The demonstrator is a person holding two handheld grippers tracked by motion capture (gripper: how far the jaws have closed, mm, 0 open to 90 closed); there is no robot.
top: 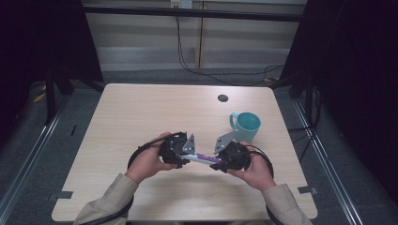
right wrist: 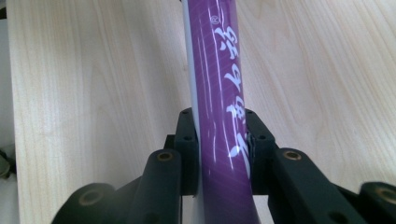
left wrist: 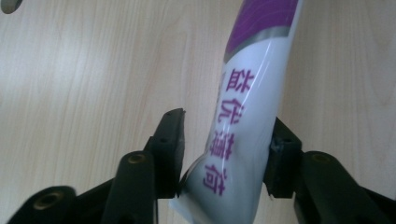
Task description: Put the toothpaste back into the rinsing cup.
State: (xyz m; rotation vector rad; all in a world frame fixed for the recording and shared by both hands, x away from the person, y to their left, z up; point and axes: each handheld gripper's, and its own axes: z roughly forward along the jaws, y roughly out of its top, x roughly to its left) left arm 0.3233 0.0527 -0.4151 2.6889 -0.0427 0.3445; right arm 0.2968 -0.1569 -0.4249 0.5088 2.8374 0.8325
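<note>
— Two grippers at lower centre of the high view; what is between them?

— One white and purple plastic tube [top: 202, 158] with printed lettering, lying level above the pale wooden table [top: 141, 112]. The left gripper [top: 180, 157] clamps its white end; in the left gripper view the jaws press that flattened end [left wrist: 243, 140].

— And rightwards?

— The right gripper [top: 217, 164] is closed on the purple end [right wrist: 219, 140]. Just beyond it, right of centre, stands a teal ceramic mug [top: 246, 125].
</note>
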